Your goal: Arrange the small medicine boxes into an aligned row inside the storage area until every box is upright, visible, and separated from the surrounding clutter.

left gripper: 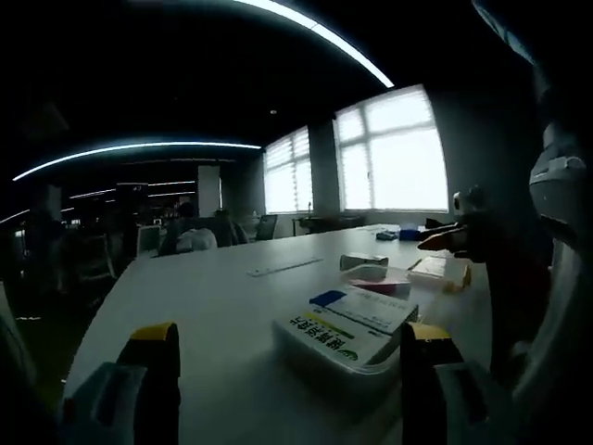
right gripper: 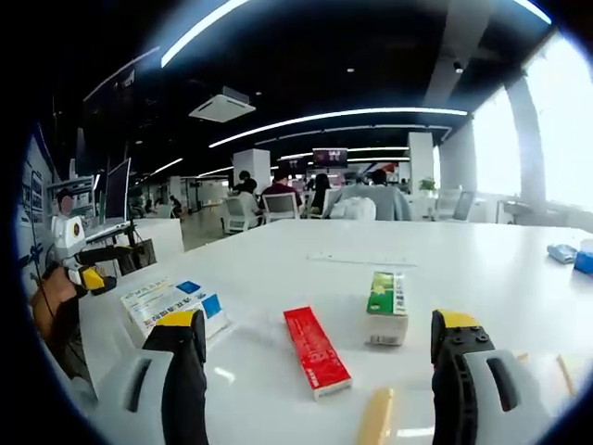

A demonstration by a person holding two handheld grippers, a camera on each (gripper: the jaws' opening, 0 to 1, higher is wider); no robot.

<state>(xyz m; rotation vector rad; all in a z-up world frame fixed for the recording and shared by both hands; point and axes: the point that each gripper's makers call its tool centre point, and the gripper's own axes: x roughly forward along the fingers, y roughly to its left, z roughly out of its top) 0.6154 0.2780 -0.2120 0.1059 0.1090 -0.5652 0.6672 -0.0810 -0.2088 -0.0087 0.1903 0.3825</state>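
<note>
Here the right gripper (right gripper: 320,357) hovers wide open and empty over the white table (right gripper: 306,260), a flat red medicine box (right gripper: 315,349) between its jaws, a green-and-white box (right gripper: 386,307) upright beyond. The left gripper (left gripper: 289,371), likewise open, holds nothing beside a blue-and-white box (left gripper: 357,320).

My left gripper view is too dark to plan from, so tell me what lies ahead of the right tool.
Observer: A red box lies flat on the table, just ahead of the right tool.
Operator: Report anything standing upright.
Observer: A green box stands upright, to the right of the red box in the right gripper view and apart from it.
Operator: Give me that tool's state.
Observer: Its jaws are open and hold nothing.
</note>
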